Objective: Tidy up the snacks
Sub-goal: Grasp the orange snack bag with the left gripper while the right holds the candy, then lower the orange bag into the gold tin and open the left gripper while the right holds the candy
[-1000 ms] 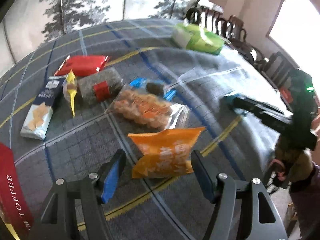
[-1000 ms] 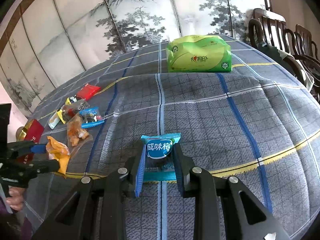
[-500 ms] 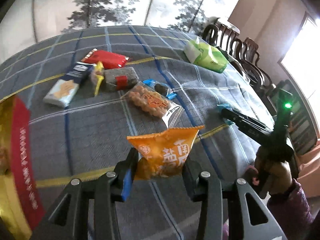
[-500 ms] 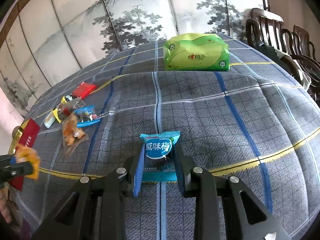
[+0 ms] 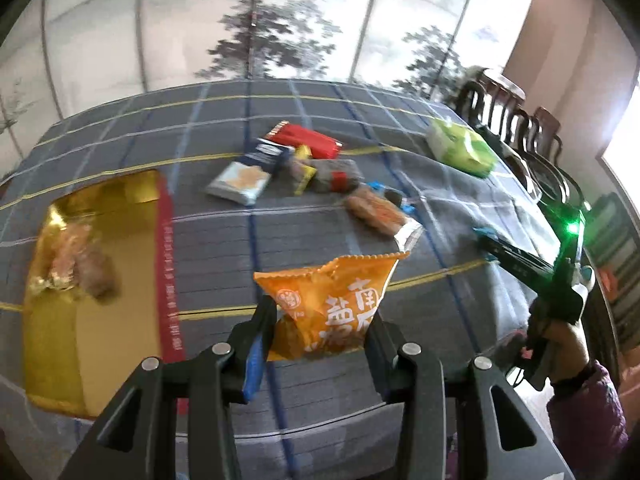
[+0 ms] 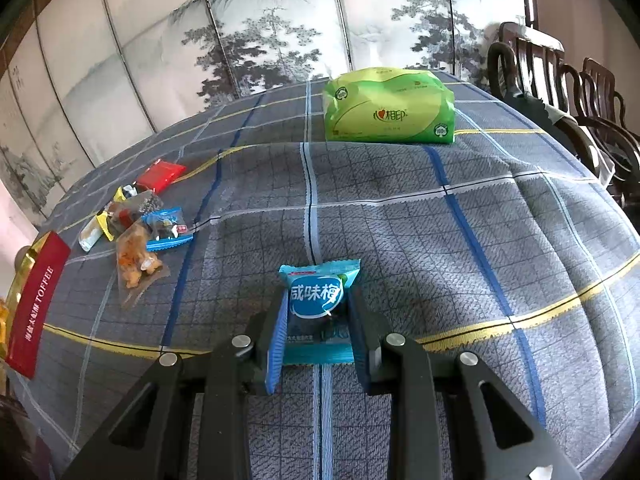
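My left gripper (image 5: 318, 322) is shut on an orange snack bag (image 5: 330, 304), held up off the checked tablecloth. To its left lies an open gold and red toffee box (image 5: 96, 292) with a few wrapped snacks inside. My right gripper (image 6: 318, 316) is shut on a teal plum packet (image 6: 318, 296) low over the cloth. That gripper also shows at the right of the left wrist view as a black tool (image 5: 520, 264) in a person's hand. A cluster of loose snacks (image 5: 304, 168) lies mid-table; in the right wrist view the cluster (image 6: 140, 224) is at the left.
A green tissue pack (image 6: 388, 108) stands at the far side of the table. Dark wooden chairs (image 6: 560, 92) line the right edge. A painted folding screen (image 6: 260, 32) rises behind the table. The toffee box lid (image 6: 34, 308) lies at the left edge.
The left gripper closed on the orange bag, lifted it off the cloth and swung left, bringing the gold box into view. The right gripper stayed put with the teal packet.
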`<state>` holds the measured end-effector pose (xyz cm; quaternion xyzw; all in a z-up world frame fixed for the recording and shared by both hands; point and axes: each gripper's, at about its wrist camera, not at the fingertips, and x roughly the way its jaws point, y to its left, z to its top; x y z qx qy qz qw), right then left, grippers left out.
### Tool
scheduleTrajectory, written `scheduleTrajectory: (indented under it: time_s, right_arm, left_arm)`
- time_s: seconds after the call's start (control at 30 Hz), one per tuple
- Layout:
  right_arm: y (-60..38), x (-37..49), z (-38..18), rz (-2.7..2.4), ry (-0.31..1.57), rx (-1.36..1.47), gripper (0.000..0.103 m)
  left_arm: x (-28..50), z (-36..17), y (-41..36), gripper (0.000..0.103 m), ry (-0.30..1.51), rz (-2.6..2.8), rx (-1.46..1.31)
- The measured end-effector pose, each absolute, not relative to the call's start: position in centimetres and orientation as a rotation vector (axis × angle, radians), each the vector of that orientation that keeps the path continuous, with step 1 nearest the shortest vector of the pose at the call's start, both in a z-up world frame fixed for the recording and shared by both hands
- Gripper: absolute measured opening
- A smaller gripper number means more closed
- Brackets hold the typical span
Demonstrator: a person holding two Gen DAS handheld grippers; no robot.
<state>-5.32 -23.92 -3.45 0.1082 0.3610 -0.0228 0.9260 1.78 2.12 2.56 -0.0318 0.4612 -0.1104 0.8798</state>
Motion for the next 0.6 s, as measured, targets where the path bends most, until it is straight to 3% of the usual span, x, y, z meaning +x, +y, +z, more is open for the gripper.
scheduleTrajectory:
  time_s: [0.6]
  right_arm:
    - [-21.8,-4.9,-3.5,-0.099,0.761,0.133,0.026]
  left_arm:
    - [0.4,2.4,11.0,0.043,0.909,0.016,-0.054]
